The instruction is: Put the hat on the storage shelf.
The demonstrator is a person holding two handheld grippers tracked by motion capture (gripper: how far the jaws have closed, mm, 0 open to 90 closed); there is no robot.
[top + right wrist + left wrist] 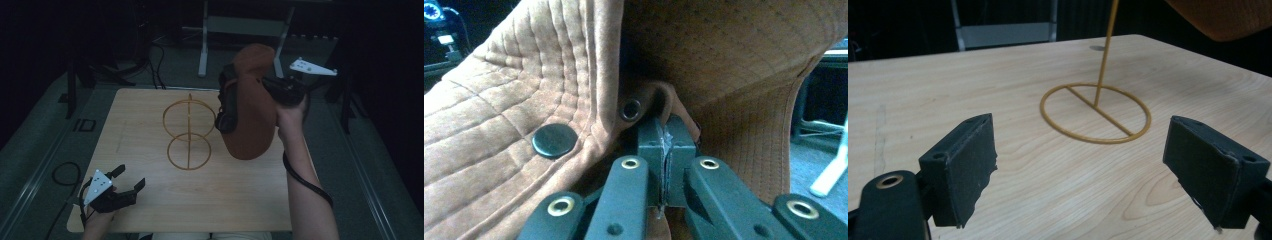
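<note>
Overhead, one brown hat (250,107) hangs pinched in the right tool (270,87); one wire stand (189,131); left tool (131,180) gapes empty.

Left gripper (127,182): black, square dark pads (970,167), brass-ringed screw holes, grey triangular plate. Right gripper (666,150): black, same brass rings, black cable, bare forearms.

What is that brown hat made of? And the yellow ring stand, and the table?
The hat looks like soft brown cloth, maybe suede-like or brushed cotton: matte, fuzzy, with rows of stitching. The ring stand seems to be thin wire or rod with a mustard-yellow coating; which, I can't tell. The table looks like pale wood or wood laminate, showing grain lines.
</note>
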